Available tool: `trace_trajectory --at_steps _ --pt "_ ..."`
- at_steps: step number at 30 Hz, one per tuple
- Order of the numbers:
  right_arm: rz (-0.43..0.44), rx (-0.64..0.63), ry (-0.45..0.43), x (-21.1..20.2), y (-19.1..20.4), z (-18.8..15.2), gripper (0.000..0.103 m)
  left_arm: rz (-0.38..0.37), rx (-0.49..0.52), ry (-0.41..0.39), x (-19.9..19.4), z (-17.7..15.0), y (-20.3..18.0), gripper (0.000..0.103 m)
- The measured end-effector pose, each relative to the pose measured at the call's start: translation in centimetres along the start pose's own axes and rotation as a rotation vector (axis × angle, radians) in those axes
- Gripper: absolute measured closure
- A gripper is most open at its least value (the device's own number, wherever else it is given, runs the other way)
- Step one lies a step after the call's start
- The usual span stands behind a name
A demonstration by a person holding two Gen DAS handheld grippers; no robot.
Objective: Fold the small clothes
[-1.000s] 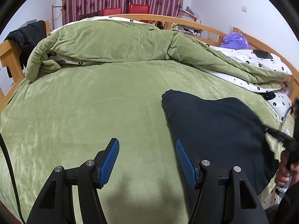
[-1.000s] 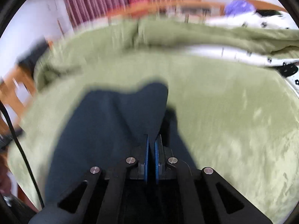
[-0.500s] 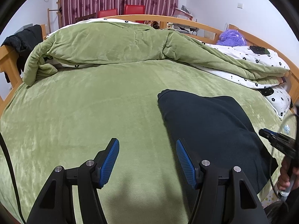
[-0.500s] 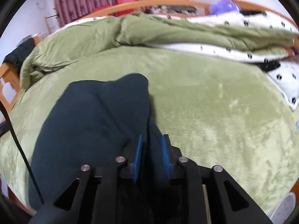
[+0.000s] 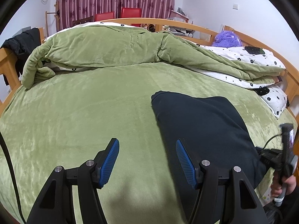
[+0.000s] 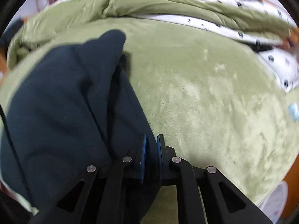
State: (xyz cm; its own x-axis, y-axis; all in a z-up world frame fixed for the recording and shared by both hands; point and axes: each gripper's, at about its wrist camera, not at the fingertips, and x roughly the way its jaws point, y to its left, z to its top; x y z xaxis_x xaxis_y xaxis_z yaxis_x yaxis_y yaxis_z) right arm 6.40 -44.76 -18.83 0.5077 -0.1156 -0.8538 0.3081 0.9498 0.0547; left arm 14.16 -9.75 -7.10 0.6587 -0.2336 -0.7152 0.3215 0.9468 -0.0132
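Observation:
A dark navy garment lies folded on the green bed blanket, right of centre in the left wrist view. My left gripper is open and empty, hovering over the blanket at the garment's near left edge. In the right wrist view the garment fills the left half. My right gripper is shut on the garment's near right edge, with cloth between the blue pads. The right gripper also shows at the far right of the left wrist view.
A rolled green duvet and a white flowered quilt lie across the back of the bed. A wooden bed frame runs around it. A purple plush toy sits at the back right. A black cable runs at the left.
The right gripper opened slightly half a second ago and has shut again on the garment's edge, lifting it. The garment's right side has shifted. My left gripper has stayed open and nearly still.

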Motion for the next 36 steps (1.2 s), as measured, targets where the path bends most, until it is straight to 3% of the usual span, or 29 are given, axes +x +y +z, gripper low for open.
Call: trace_trajectory --at_steps 5,8,10,13,17,24,29,36 --pt "0.004 -0.003 -0.134 -4.7 0.1 -0.4 0.091 0.003 -0.005 0.005 0.1 -0.3 0.1 0.042" --pt "0.024 -0.051 -0.178 -6.6 1.8 -1.2 0.074 0.003 -0.007 0.014 0.2 -0.4 0.1 0.042" --pt "0.053 -0.092 -0.206 -7.5 3.2 -1.9 0.069 -0.003 -0.009 0.018 0.2 -0.7 0.0 0.042" --pt "0.06 -0.152 -0.178 -7.2 4.7 -2.8 0.068 -0.006 -0.007 0.015 -0.1 -1.1 -0.2 0.042" --pt "0.006 -0.159 -0.09 -5.0 5.0 -3.4 0.069 -0.031 -0.022 0.016 -0.3 -1.7 -0.7 0.042" --pt "0.018 -0.073 -0.085 -4.7 3.4 -3.1 0.068 -0.058 0.025 0.049 1.3 -3.5 -3.5 0.042" --pt "-0.007 -0.07 -0.091 -4.2 3.0 -3.1 0.06 -0.069 0.109 0.079 2.6 -4.6 -6.4 0.042" --pt "-0.044 -0.095 -0.059 -3.0 2.7 -3.5 0.057 -0.043 0.17 0.096 3.8 -6.3 -7.5 0.037"
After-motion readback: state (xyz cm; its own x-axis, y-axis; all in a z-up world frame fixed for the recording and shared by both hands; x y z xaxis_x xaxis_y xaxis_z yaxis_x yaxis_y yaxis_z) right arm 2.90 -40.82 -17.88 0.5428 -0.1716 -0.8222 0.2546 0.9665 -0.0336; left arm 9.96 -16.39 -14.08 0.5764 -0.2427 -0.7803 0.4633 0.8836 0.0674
